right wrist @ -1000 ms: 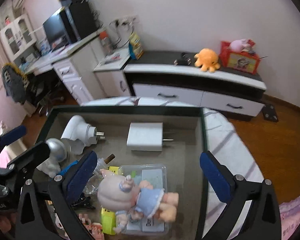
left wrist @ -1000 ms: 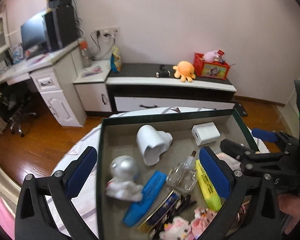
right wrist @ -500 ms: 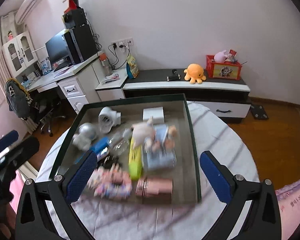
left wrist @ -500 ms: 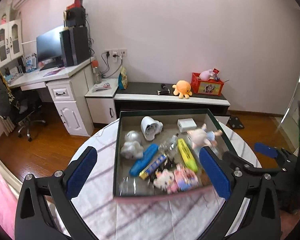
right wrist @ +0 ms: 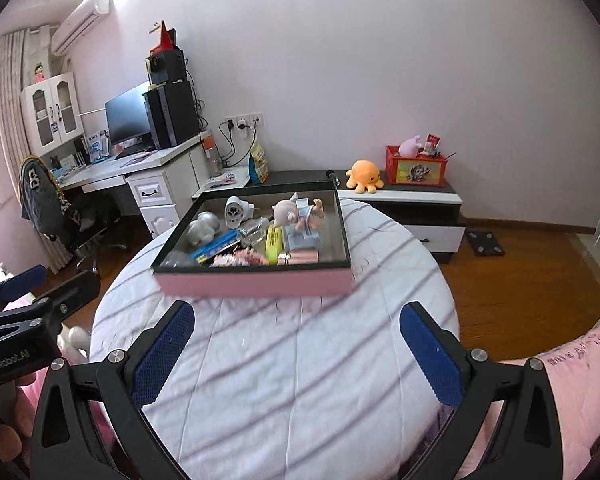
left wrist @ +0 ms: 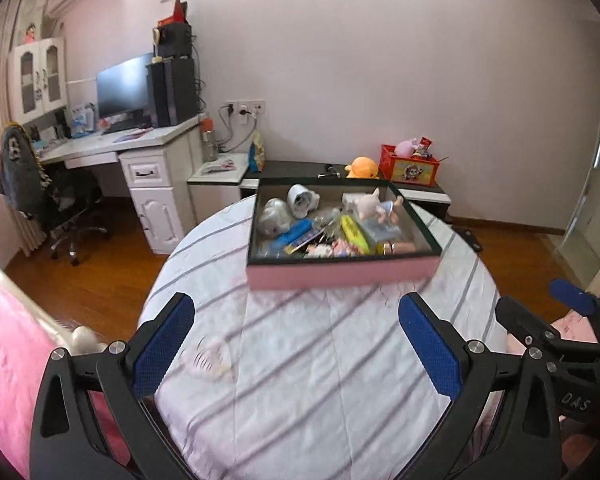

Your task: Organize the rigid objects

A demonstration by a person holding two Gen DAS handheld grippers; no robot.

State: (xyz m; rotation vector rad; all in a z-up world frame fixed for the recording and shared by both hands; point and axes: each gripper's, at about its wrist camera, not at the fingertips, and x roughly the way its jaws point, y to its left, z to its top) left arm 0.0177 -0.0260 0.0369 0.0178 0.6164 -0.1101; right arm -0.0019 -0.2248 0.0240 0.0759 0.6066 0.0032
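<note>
A pink box (left wrist: 342, 274) (right wrist: 256, 282) with a dark rim sits at the far side of the round table. It holds several small objects: a doll (left wrist: 378, 206) (right wrist: 296, 212), a yellow marker (left wrist: 354, 234), a white plug adapter (left wrist: 302, 198) (right wrist: 236, 211), a silver figurine (left wrist: 274, 216). My left gripper (left wrist: 298, 344) hangs open over the near table, well short of the box, with nothing between its fingers. My right gripper (right wrist: 298, 350) is likewise open and empty, and it shows at the right edge of the left wrist view.
The round table (left wrist: 324, 380) wears a white cloth with grey stripes. Behind it stand a low TV cabinet (right wrist: 416, 196) with an orange plush octopus (right wrist: 364, 176) and red crate (right wrist: 416, 166), a desk with monitor (left wrist: 124, 92), and an office chair (left wrist: 60, 200). Pink bedding (left wrist: 8, 352) lies left.
Both grippers have pulled far back and up from inside the box; the box now lies well ahead on the table, and the whole room has come into view.
</note>
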